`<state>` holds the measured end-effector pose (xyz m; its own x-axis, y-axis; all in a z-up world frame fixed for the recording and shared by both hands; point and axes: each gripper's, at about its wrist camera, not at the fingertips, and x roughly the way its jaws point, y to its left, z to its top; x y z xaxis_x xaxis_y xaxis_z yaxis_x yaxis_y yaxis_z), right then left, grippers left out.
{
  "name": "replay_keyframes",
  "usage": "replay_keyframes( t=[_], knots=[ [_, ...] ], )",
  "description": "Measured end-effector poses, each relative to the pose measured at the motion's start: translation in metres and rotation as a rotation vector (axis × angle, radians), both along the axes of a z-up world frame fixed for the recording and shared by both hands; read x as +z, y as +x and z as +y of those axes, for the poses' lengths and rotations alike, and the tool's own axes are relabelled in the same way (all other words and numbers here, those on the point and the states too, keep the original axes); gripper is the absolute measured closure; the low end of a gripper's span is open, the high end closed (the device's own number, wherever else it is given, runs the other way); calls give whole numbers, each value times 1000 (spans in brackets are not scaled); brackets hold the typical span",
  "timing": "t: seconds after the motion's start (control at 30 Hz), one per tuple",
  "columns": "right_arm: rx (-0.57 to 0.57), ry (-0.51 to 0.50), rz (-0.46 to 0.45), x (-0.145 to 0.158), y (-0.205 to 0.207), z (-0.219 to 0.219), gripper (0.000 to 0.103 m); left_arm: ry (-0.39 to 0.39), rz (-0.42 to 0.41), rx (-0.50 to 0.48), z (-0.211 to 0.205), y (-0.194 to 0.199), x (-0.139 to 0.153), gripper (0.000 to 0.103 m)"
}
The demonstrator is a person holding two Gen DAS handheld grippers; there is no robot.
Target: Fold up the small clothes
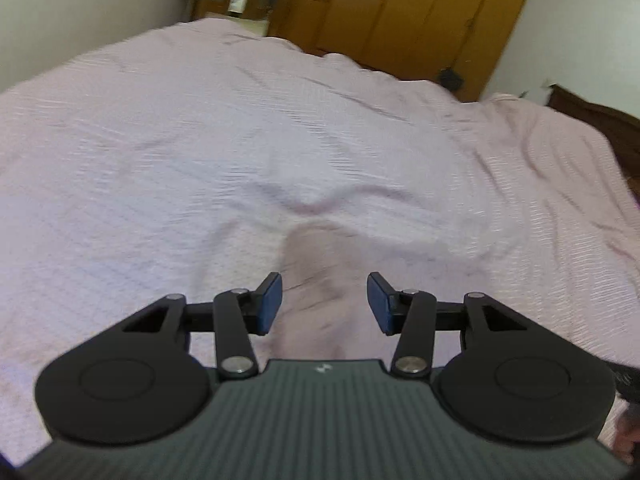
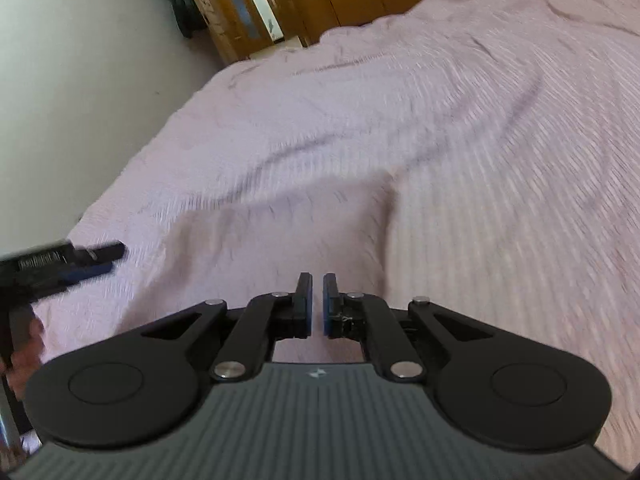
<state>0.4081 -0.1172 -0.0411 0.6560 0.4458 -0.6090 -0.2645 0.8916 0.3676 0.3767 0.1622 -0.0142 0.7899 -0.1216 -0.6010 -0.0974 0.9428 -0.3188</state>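
The left gripper point(image 1: 324, 304) is hovering over a bed covered by a pale pink, finely ribbed bedspread point(image 1: 200, 140), its jaws standing wide apart and holding nothing; directly ahead of it, a small garment point(image 1: 320, 264) of dull pinkish-brown cloth is lying flat on the bedspread, its near end running in between the blue finger pads point(image 1: 269, 302) from this view, though whether the pads are touching it cannot be told; the garment's far end is finishing at a soft rounded wrinkle in the bedspread; the right gripper point(image 2: 317, 304) is hanging above the same bedspread point(image 2: 500, 200) with its jaws nearly closed, only a narrow slit showing between the pads and nothing gripped in it; blur is keeping me from picking out the garment with any certainty in the right wrist view; the left gripper point(image 2: 96, 260) is showing at that view's left edge, well apart from the right one; a wooden wardrobe point(image 1: 420, 12) is standing beyond the bed, beside an open doorway point(image 2: 240, 12).
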Motion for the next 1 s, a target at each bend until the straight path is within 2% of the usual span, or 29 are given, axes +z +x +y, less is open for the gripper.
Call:
replay_keyframes(
  t=[0.07,0.1,0.13,0.17,0.27,0.3,0.37,0.43,0.5,0.53,0.6,0.67,0.73,0.8,0.87,0.93,1.0],
  knots=[
    [-7,21,11,-1,22,17,99,32,21,-13,-10,11,-15,58],
    [8,38,22,-2,33,24,99,67,69,-7,-14,20,-24,64],
    [34,52,40,-7,41,32,99,85,104,-8,-15,26,-30,79],
    [51,47,53,-11,47,39,99,93,130,-8,-17,34,-35,79],
    [59,-67,98,-37,56,48,103,129,153,3,-16,42,-49,76],
    [65,-65,108,-44,55,41,103,144,163,0,-16,45,-54,75],
    [50,-6,113,-55,54,24,103,117,165,1,-12,44,-58,75],
    [15,30,115,-53,48,17,103,118,164,9,-11,37,-50,75],
    [-6,52,105,-43,37,15,103,151,150,15,-14,27,-36,76],
    [-29,82,94,-38,28,10,103,161,133,16,-15,19,-27,79],
    [-34,112,70,-28,11,3,103,137,85,-6,-18,-2,-12,78],
    [-4,97,41,-22,-6,1,103,109,75,-49,-23,-22,-7,77],
    [37,25,33,-26,-20,3,103,157,103,-65,-31,-33,-14,77],
    [53,-46,44,-37,-28,5,103,249,174,-60,-39,-29,-35,76],
    [37,-2,50,-46,-27,-2,103,312,189,-66,-45,-28,-51,73],
    [-7,35,49,-45,-31,-4,103,352,163,-65,-52,-35,-47,73],
    [-4,21,24,-41,-41,-1,103,361,141,-72,-55,-45,-39,73]
  ],
)
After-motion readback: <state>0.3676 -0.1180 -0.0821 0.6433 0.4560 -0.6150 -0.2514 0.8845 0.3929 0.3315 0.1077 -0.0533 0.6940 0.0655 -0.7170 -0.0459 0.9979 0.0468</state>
